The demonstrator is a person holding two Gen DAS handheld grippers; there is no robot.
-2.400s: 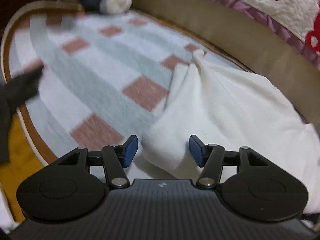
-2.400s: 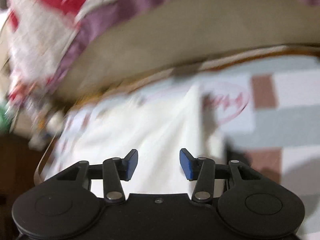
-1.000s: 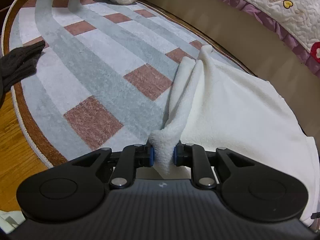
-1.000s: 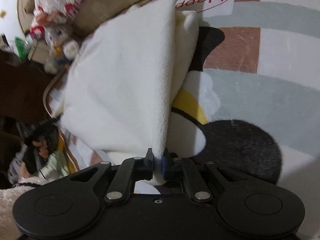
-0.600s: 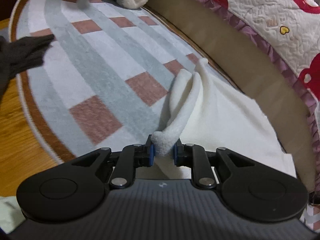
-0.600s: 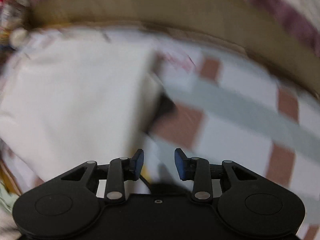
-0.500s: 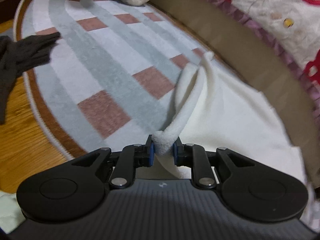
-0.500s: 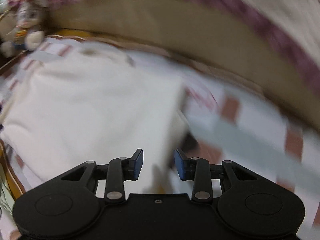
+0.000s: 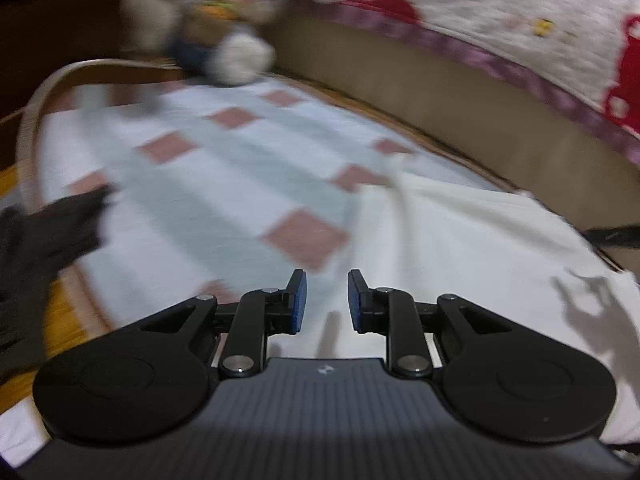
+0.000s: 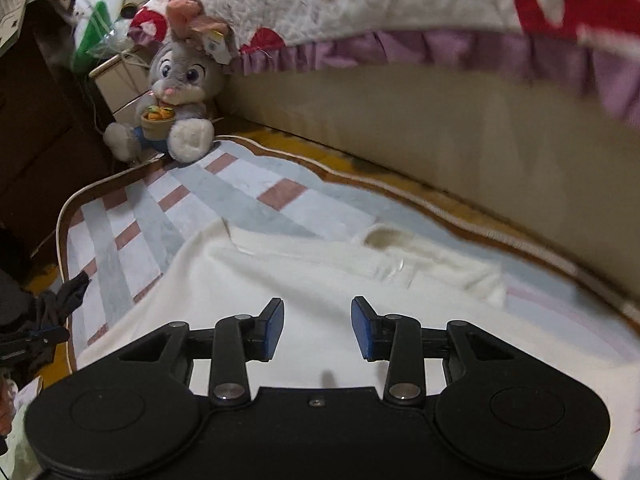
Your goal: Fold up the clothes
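A: Left gripper (image 9: 327, 300), jaws opening, nothing between the blue pads, above the white fleece garment (image 9: 472, 248) spread on the checked grey, white and pink rug (image 9: 208, 168).

B: Right gripper (image 10: 317, 330) parted and empty too, over the garment's near part; grey plush rabbit (image 10: 176, 92) far left.
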